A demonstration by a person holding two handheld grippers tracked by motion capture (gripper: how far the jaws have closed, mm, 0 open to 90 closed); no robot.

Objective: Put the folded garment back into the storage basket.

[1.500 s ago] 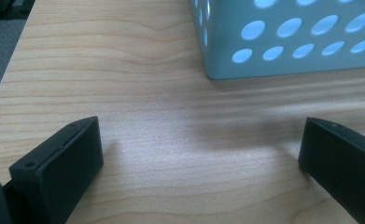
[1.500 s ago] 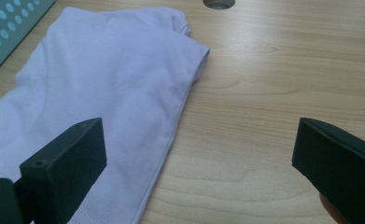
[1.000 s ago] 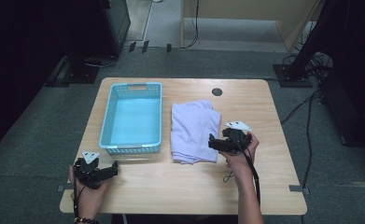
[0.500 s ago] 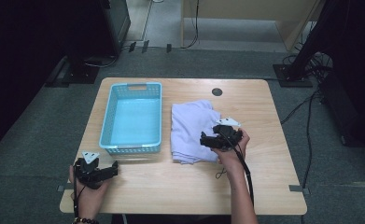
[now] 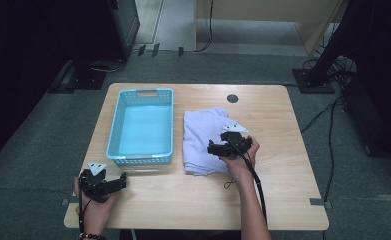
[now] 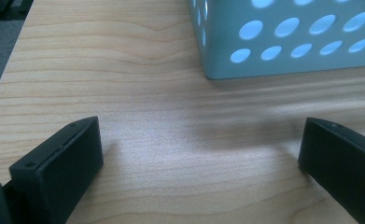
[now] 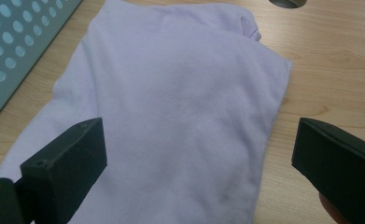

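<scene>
High view: right gripper [image 5: 214,148], jaws wide over the folded lavender cloth [image 5: 203,131], may pinch just the top layer, unfolding it.

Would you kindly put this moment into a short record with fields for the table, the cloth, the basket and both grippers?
table: light wood, with a dark round grommet near its far edge
cloth: folded pale lilac garment, lying flat right of the basket
basket: light blue, perforated walls, nothing inside
right gripper: jaws wide open, over the cloth's right part
left gripper: jaws open, low over bare wood near the basket's near left corner
</scene>
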